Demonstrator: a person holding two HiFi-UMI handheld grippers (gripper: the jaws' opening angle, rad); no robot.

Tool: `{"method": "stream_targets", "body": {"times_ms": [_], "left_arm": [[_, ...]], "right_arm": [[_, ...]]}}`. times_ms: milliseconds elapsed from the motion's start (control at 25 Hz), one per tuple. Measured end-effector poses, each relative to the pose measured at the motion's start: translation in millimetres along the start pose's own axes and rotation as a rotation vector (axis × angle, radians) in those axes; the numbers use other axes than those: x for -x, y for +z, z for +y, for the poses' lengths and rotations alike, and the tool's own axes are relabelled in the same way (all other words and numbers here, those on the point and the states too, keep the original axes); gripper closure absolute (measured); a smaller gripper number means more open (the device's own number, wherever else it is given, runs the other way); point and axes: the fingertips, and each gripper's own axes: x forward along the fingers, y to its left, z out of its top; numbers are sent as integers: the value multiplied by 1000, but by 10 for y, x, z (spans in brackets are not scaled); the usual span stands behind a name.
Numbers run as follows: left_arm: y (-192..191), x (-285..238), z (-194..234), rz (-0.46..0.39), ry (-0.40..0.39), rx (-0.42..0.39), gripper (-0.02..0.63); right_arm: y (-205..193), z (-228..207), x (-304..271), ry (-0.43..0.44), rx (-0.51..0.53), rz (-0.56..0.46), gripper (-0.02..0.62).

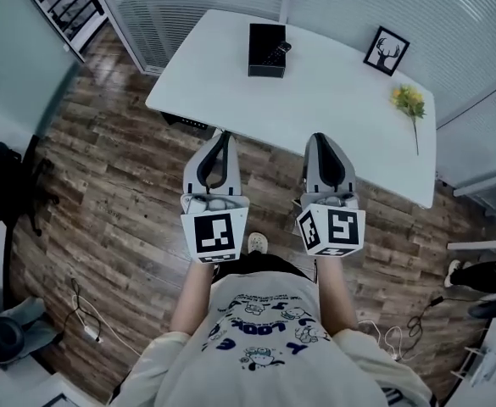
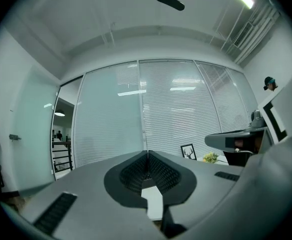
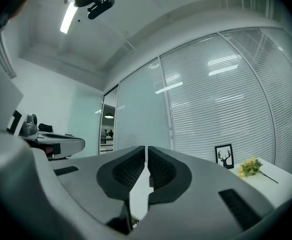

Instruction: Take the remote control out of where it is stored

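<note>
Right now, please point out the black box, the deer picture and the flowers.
black box (image 1: 259, 49), head view, its left half.
deer picture (image 1: 387, 51), head view, the deer print.
flowers (image 1: 408, 100), head view, the yellow blooms.

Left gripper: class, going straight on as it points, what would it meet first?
Probably the black box holding the remote on the white table, though the left gripper's height is unclear.
</note>
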Motion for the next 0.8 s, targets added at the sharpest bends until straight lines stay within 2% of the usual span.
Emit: {"method": "stream_targets", "body": {"times_ms": [320,520,800], "left_arm": [[-199,-612,145,48,37,30,589],[-368,-1029,273,87,38,29,589],[-520,-1785,462,93,-20,38,589]], "right_arm": [[-188,-216,-630,28,-16,44,555],[-342,-242,-1049,74,-23,77,554],[-458,-470,-1788,18,-31,91,554]]}}
